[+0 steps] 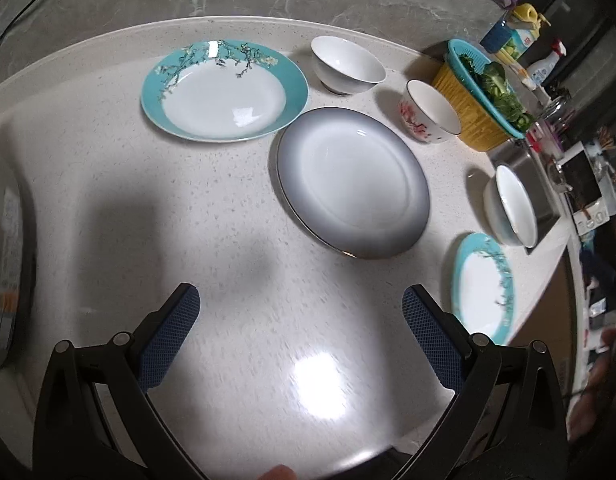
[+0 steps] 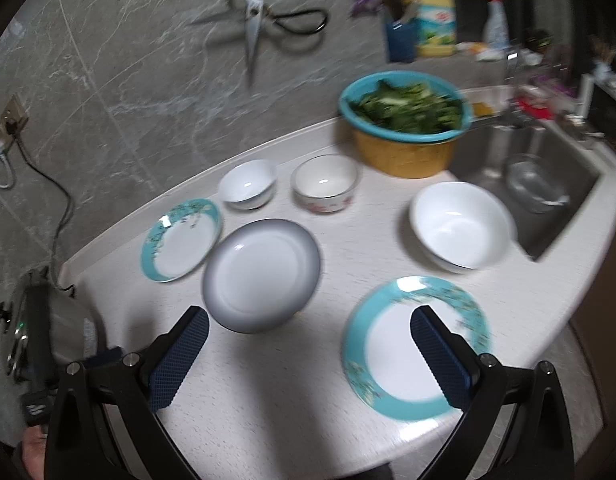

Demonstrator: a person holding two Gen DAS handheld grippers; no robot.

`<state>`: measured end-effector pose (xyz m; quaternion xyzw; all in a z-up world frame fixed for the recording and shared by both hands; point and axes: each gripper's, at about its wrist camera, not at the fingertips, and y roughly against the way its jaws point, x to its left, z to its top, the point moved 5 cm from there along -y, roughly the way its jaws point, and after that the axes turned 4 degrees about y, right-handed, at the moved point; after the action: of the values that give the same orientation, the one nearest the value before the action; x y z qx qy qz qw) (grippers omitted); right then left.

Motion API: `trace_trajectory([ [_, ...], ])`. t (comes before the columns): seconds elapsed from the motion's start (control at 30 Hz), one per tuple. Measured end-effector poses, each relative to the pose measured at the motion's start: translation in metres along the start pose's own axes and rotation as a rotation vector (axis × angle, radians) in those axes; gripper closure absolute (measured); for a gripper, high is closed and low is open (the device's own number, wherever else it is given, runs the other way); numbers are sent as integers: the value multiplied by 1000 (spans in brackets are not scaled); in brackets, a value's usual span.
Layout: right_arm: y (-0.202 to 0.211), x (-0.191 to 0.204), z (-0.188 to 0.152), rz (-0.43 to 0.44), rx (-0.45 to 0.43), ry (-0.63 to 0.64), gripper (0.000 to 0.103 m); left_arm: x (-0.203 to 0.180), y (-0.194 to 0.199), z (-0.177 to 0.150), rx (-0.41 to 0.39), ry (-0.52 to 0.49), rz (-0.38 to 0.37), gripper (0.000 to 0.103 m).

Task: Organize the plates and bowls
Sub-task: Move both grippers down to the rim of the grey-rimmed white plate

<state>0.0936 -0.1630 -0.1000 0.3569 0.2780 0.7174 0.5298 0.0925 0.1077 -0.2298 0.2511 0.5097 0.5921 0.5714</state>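
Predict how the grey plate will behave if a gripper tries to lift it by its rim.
The grey plate looks glazed and glossy, so it may slip between the pads. It appears rigid ceramic, probably heavy for its size and breakable if dropped. Its low rim lies near the counter, so getting a finger underneath seems awkward.

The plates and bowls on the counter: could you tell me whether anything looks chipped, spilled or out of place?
Nothing looks chipped or spilled. The one oddity: the grey plate overlaps the far teal plate at its rim rather than lying apart. The near teal plate and three bowls stand upright and empty.
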Motion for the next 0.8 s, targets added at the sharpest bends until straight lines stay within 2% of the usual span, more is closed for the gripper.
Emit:
trace_trajectory([
  [0.07,-24,-2,11,60,27,26,0,4,-19,3,10,20,26,0],
  [0.17,-63,-13,26,159,65,62,1,13,-58,5,147,142,46,2],
  [0.27,-103,-27,40,251,160,36,8,21,-82,16,122,270,32,2],
  [0.4,-149,-50,54,352,259,-13,12,23,-107,31,100,343,48,2],
  [0.47,-168,-57,57,400,302,-56,12,17,-114,37,88,332,52,2],
  [0.57,-197,-63,54,408,372,-88,14,9,-129,47,105,278,99,2],
  [0.67,-217,-54,46,436,422,-78,15,3,-139,58,93,246,87,2],
  [0.73,-220,-50,44,422,412,-73,15,-2,-144,62,99,234,48,2],
  [0.77,-223,-49,43,413,416,-72,15,-5,-150,67,111,233,5,2],
  [0.8,-227,-47,42,418,424,-73,18,-5,-150,68,120,233,-19,2],
])
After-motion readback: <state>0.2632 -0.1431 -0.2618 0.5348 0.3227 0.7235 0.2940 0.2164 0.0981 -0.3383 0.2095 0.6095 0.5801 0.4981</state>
